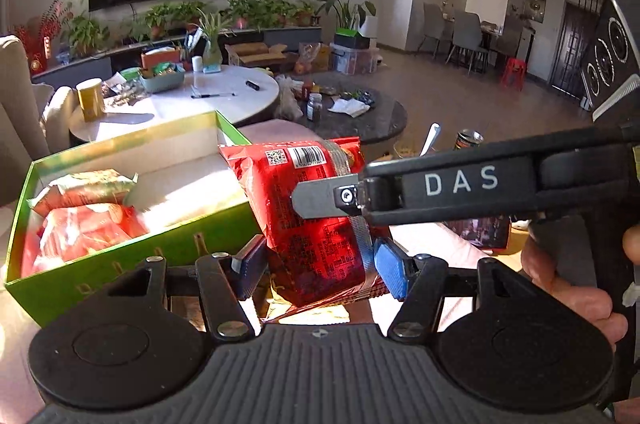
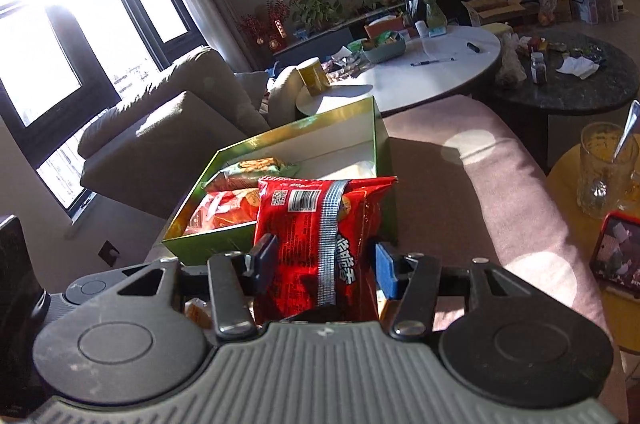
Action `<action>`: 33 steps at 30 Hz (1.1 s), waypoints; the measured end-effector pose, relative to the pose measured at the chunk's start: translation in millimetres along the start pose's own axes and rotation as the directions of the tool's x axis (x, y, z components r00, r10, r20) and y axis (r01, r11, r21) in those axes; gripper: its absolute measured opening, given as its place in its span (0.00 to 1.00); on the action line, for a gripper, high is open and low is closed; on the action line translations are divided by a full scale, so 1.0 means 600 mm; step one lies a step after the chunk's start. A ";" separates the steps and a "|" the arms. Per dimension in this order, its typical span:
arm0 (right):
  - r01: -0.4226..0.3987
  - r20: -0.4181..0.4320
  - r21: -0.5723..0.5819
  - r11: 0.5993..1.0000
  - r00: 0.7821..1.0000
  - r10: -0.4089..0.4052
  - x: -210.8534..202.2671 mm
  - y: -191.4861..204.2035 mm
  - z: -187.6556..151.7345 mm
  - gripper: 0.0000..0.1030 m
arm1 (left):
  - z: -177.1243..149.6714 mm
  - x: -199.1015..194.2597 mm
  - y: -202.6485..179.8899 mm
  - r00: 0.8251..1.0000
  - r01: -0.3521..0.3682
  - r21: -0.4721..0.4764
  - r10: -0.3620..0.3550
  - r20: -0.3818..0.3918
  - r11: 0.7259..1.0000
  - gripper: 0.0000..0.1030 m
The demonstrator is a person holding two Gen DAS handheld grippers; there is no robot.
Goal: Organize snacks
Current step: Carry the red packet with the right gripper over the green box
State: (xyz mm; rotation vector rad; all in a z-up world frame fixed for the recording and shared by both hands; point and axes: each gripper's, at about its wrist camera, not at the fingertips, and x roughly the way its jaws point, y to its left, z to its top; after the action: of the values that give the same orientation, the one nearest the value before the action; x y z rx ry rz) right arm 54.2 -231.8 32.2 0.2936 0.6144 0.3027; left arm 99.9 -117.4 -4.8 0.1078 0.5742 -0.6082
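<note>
A red snack bag (image 1: 308, 224) with a silver seam stands upright at the right end of a green open box (image 1: 132, 256). My left gripper (image 1: 316, 268) has its blue pads on either side of the bag's lower part, closed on it. In the right wrist view the same red bag (image 2: 320, 244) sits between my right gripper's (image 2: 326, 270) blue pads, gripped on both sides. The right gripper's finger (image 1: 328, 198) reaches in over the bag in the left wrist view. The green box (image 2: 288, 144) holds several red and orange snack bags (image 2: 228, 208).
The box rests on a pink cushion (image 2: 500, 184). Beyond it are a white round table (image 2: 432, 64), a dark round table (image 2: 572, 84), a beige sofa (image 2: 160, 132). At right a glass with a spoon (image 2: 604, 172) and a phone (image 2: 616, 252) sit on a yellow table.
</note>
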 end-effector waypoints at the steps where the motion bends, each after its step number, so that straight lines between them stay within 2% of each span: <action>1: -0.009 0.003 -0.004 1.000 1.000 0.009 0.004 0.003 0.006 0.62 | 0.003 -0.002 0.003 1.000 -0.010 0.004 0.010 0.007 1.000 0.54; 9: -0.081 0.017 -0.015 0.997 0.997 0.081 0.060 0.023 0.054 0.62 | 0.037 0.001 0.053 0.994 -0.095 -0.023 0.096 0.043 0.995 0.54; 14: -0.111 0.024 -0.046 0.993 0.993 0.113 0.086 0.033 0.071 0.62 | 0.050 0.022 0.080 0.991 -0.128 -0.063 0.129 0.021 0.990 0.54; 21: -0.117 0.031 -0.087 0.989 0.992 0.120 0.122 0.034 0.099 0.62 | 0.081 0.059 0.106 0.986 -0.166 -0.045 0.166 0.006 0.985 0.54; 25: -0.135 0.027 -0.074 0.988 0.990 0.137 0.150 0.022 0.123 0.62 | 0.099 0.087 0.123 0.983 -0.184 -0.034 0.184 -0.012 0.982 0.54; 33: -0.099 -0.020 -0.090 0.991 0.995 0.098 0.208 0.009 0.138 0.62 | 0.110 0.143 0.153 0.979 -0.196 -0.034 0.193 -0.066 0.980 0.54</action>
State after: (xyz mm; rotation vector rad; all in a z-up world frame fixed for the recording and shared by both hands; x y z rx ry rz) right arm 200.1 -196.6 34.0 0.2349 0.6004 0.4268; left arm 241.1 -102.9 -1.9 0.1435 0.6276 -0.4040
